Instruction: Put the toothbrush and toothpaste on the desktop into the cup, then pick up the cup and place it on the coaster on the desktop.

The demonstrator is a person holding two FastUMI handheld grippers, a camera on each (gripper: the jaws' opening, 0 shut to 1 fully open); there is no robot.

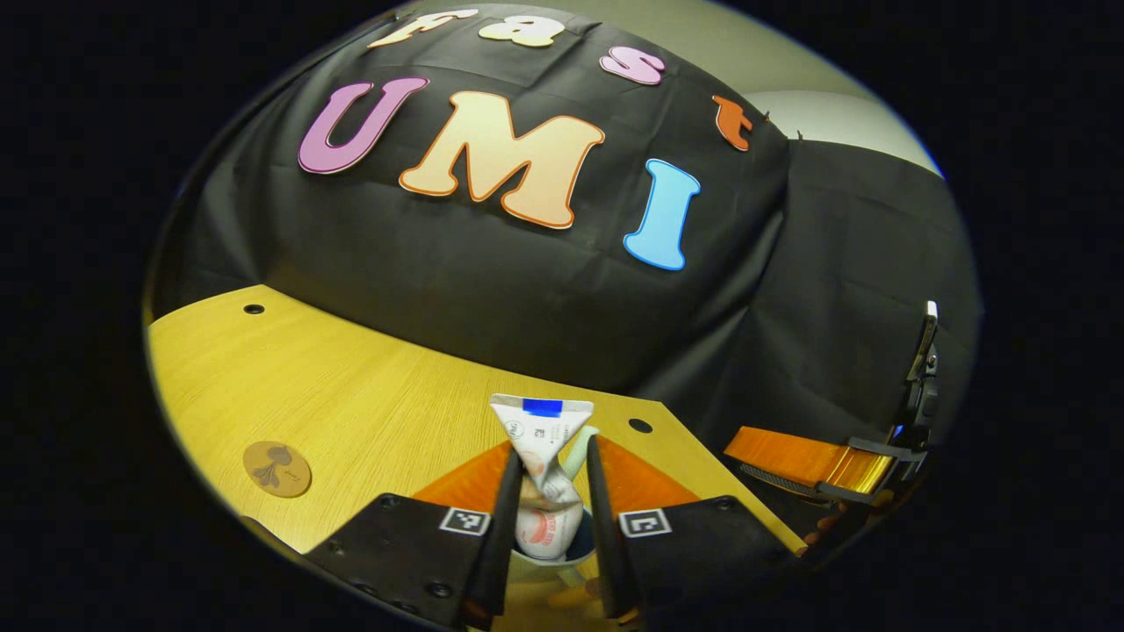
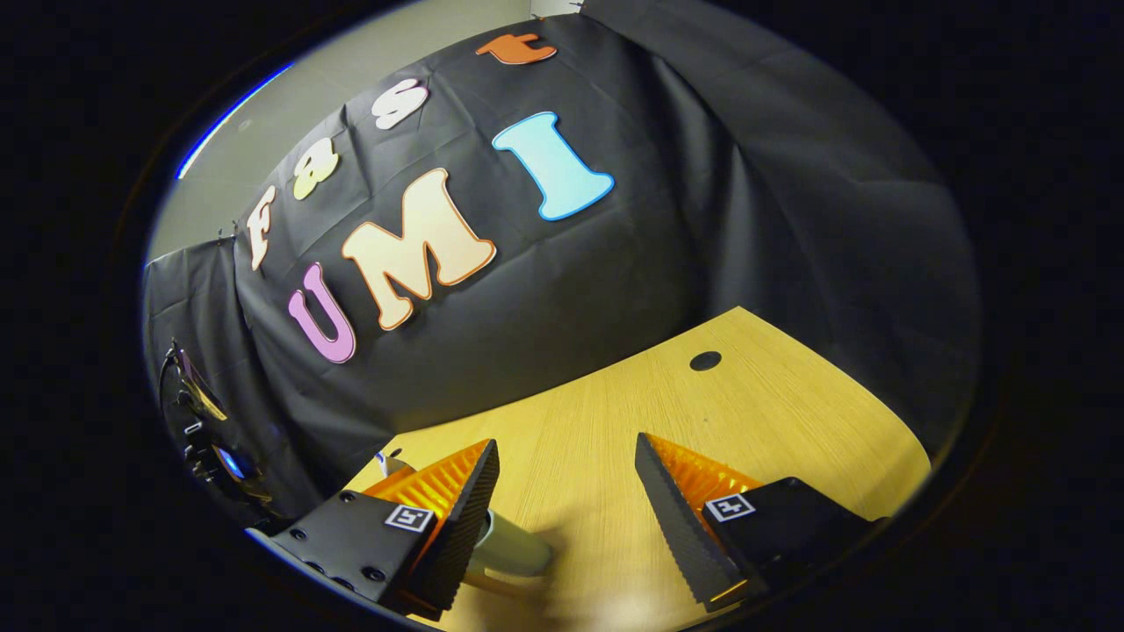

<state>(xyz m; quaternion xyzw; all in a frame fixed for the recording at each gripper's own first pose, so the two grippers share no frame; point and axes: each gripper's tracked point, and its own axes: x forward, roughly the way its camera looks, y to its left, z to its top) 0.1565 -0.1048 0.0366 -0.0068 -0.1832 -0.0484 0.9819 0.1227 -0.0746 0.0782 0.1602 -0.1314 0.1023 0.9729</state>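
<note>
Wood-grain desktop (image 1: 369, 412) carries the coaster (image 1: 277, 469) near its left edge. Left gripper (image 1: 551, 491) pinches the toothpaste (image 1: 543, 439) above the cup (image 1: 562, 562). Right gripper (image 2: 566, 491) gapes wide beside the toothbrush (image 2: 514, 549).

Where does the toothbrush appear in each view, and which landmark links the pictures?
Left gripper view: toothbrush, a pale handle low at centre, just behind the toothpaste in the left gripper.
Right gripper view: toothbrush at bottom centre-left, beside one finger of the right gripper.
Shared landmark: the wooden desktop.
</note>
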